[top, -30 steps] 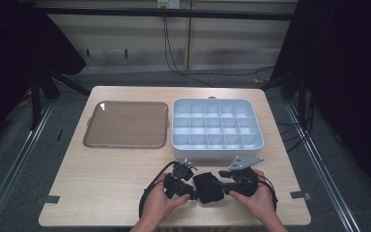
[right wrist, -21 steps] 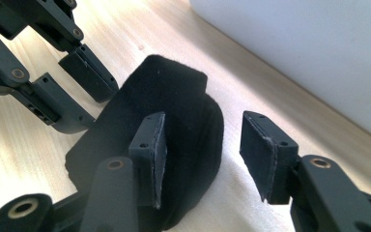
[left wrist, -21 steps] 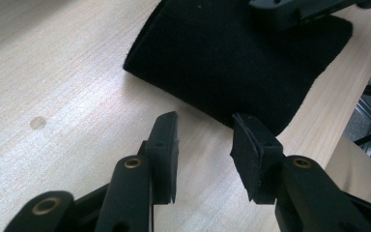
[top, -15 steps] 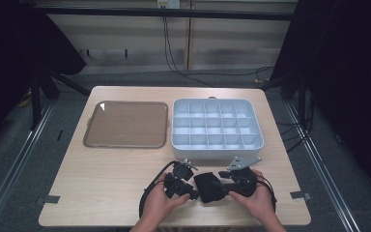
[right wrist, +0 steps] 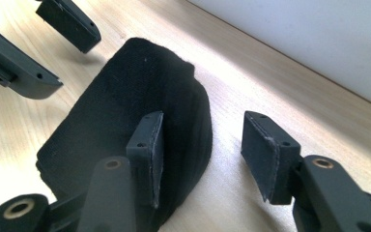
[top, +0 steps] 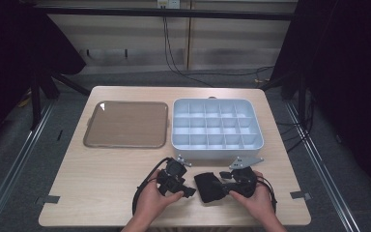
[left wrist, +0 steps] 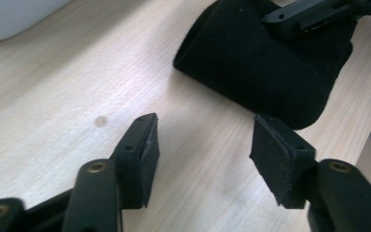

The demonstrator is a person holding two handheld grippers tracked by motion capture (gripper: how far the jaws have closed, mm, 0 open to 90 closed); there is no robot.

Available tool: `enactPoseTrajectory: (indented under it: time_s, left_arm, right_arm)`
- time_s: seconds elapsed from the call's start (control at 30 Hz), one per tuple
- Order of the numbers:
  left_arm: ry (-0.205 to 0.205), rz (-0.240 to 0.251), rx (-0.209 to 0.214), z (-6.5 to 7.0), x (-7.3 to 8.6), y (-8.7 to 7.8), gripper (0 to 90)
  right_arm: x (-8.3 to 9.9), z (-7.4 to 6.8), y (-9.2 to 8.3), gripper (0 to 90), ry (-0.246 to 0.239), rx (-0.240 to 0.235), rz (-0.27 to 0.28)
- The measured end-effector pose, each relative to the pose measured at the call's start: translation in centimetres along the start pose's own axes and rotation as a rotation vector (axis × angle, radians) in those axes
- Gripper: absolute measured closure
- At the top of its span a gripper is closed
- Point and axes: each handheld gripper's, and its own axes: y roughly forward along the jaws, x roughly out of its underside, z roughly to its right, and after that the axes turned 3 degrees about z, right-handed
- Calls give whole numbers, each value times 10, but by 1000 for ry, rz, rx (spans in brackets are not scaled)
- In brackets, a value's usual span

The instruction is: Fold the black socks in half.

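Observation:
A folded black cloth [top: 210,187] lies on the wooden table near its front edge, between my two grippers. My left gripper [top: 187,189] sits just off the cloth's left side. Its jaws have just been opening, and in the left gripper view [left wrist: 205,130] only bare table lies between them, with the cloth [left wrist: 265,72] ahead. My right gripper [top: 223,185] reaches in from the right, open. In the right gripper view [right wrist: 203,125] one jaw hovers over the cloth [right wrist: 140,96] and the other stands over bare wood.
A white box of many small compartments [top: 217,153] stands just behind the grippers at the right. A brown tray [top: 125,124] lies at the back left. Cables trail from both grippers toward the front edge.
The left gripper's jaws stand wider than before and now sit off the cloth's left edge. Hands and cloth have hardly moved.

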Motion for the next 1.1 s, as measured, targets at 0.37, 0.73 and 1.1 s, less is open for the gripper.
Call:
enactPoseTrajectory:
  time_s: [0.37,0.73,1.1]
  left_arm:
    - [52,34,-67,-19,13,-5,254]
    - [57,65,-98,-29,20,-10,254]
    - [60,92,-114,-30,22,-12,252]
  right_arm:
    - [5,6,3,504,70,-32,12]
    - [6,6,4,531,102,-48,5]
    - [5,4,4,727,123,-89,-10]
